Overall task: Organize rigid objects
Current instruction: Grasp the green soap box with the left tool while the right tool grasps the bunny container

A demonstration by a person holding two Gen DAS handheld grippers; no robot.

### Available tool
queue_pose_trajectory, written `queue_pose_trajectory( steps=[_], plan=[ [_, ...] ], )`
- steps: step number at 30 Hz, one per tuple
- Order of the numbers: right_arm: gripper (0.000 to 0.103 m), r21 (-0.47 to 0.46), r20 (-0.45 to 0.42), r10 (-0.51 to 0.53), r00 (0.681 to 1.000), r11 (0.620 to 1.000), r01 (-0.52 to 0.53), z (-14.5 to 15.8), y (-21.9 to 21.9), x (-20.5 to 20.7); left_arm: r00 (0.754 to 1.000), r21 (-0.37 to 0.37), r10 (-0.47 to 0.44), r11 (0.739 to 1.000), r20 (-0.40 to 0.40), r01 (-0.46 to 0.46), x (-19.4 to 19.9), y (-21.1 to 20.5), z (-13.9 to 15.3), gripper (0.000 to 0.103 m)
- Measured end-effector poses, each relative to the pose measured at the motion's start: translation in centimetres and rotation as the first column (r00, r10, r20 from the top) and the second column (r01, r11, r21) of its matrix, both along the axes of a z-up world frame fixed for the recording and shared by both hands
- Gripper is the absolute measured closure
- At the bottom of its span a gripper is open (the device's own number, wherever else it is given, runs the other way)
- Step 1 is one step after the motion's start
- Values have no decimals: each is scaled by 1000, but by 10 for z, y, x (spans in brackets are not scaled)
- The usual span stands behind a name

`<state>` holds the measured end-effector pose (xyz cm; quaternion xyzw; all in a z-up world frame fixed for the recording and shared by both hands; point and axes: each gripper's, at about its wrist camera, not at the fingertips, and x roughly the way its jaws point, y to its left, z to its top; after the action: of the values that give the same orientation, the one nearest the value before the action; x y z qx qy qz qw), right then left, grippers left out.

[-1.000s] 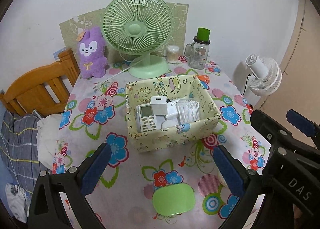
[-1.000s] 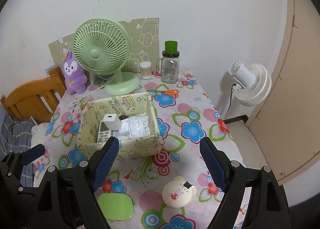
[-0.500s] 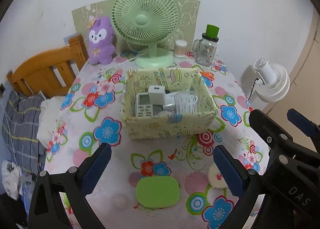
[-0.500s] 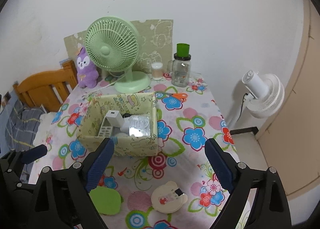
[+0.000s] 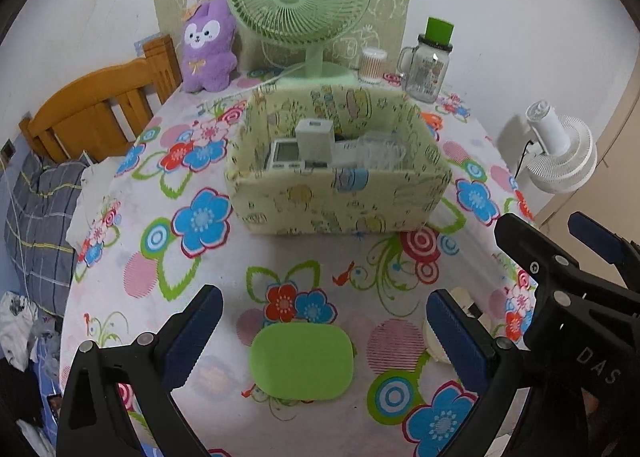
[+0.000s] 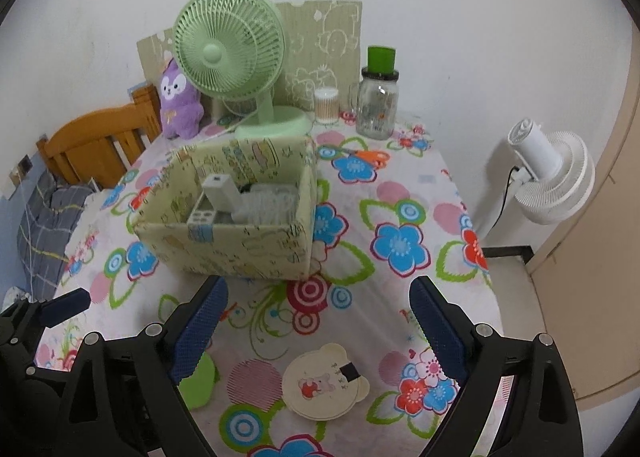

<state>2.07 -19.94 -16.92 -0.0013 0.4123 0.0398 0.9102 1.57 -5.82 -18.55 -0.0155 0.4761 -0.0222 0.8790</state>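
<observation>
dropping lower than a second ago, the left gripper [image 5: 320, 331] hangs spread and empty over the green oval case [image 5: 302, 361] while the right gripper [image 6: 318, 321], its jaws just widened, frames the bear-shaped compact [image 6: 326, 381], both near the patterned box [image 5: 340, 197], likely the next picks.

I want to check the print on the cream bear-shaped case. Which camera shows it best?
The right wrist view: the bear-shaped case lies whole on the tablecloth, print visible. In the left wrist view only its edge peeks from behind a tool finger.
</observation>
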Motion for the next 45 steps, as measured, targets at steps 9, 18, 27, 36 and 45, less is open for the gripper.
queue_pose_trajectory(
  steps=[9,18,27,36,45],
  plan=[
    [9,-26,-45,40,998,999,-42,-36,0,-3,998,21,1,1000,-61,1,-2,-3,-44,0],
    [9,8,-120,67,991,998,-67,-75,1,-1,993,34,15,999,-113,-11,-3,1,-76,0],
    [5,-7,-144,66,987,998,-68,-96,3,-2,991,53,9,999,-135,-2,-3,2,-95,0],
    [5,-19,-169,66,983,997,-70,-113,4,-6,995,98,-29,994,-100,39,-7,-6,-101,0],
    [5,-7,-193,70,979,997,-73,-123,7,-4,996,104,-23,994,-84,32,-10,-2,-104,0]
  ],
)
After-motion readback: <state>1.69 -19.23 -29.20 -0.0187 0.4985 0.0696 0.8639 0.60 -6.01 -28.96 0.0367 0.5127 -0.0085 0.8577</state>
